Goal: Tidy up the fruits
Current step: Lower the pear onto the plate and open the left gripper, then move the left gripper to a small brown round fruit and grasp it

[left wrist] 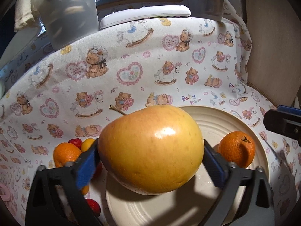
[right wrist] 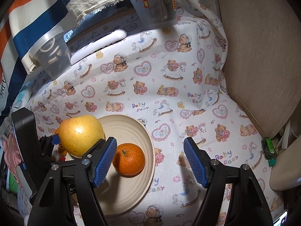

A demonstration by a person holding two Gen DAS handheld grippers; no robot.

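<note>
My left gripper (left wrist: 150,148) is shut on a large yellow apple (left wrist: 150,148) and holds it just above the left part of a cream plate (left wrist: 210,120). The apple (right wrist: 80,133) and plate (right wrist: 131,126) also show in the right wrist view. A mandarin (left wrist: 237,148) lies on the plate; it also shows in the right wrist view (right wrist: 129,159). My right gripper (right wrist: 149,160) is open and empty, over the plate's right edge beside the mandarin. Left of the plate lie an orange (left wrist: 65,154), strawberries (left wrist: 75,142) and a small yellow fruit (left wrist: 88,143).
A teddy-bear print cloth (left wrist: 131,60) covers the table. At the back stand a clear plastic tub (left wrist: 69,15), a white flat device (left wrist: 144,14) and a printed cup (left wrist: 214,1). A beige chair (right wrist: 263,56) is at the right, with a small green bottle (right wrist: 270,148) beside it.
</note>
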